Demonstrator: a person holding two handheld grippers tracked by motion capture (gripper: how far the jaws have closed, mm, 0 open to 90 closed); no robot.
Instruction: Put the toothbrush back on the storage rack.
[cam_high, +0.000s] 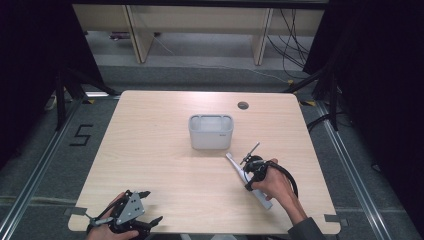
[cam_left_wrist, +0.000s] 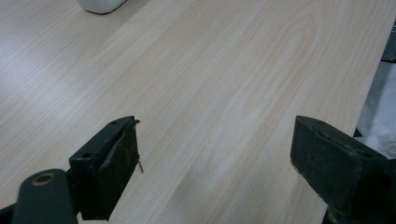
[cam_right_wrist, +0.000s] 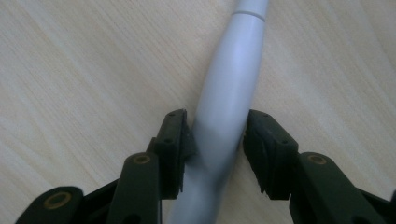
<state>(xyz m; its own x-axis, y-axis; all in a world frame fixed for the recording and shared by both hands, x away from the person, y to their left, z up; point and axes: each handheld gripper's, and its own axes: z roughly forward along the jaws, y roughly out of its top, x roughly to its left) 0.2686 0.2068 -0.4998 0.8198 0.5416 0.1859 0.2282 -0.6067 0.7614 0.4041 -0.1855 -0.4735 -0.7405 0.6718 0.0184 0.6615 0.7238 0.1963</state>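
Observation:
A long pale grey handle (cam_high: 233, 161) lies slanted on the wooden table (cam_high: 165, 165), in front of and to the right of a white open bin (cam_high: 211, 131). My right gripper (cam_high: 248, 172) points down over its middle. In the right gripper view the handle (cam_right_wrist: 233, 70) runs up between the black jaws, and both pads touch its sides, so my right gripper (cam_right_wrist: 218, 135) is shut on it. My left gripper (cam_high: 152, 206) rests at the table's front left edge, held by a hand. Its jaws (cam_left_wrist: 215, 140) stand wide open over bare wood.
The bin's corner (cam_left_wrist: 100, 5) shows at the top of the left gripper view. A round cable hole (cam_high: 243, 105) sits at the table's far right. Black curtains flank the table, and cables and a wooden frame stand on the floor beyond.

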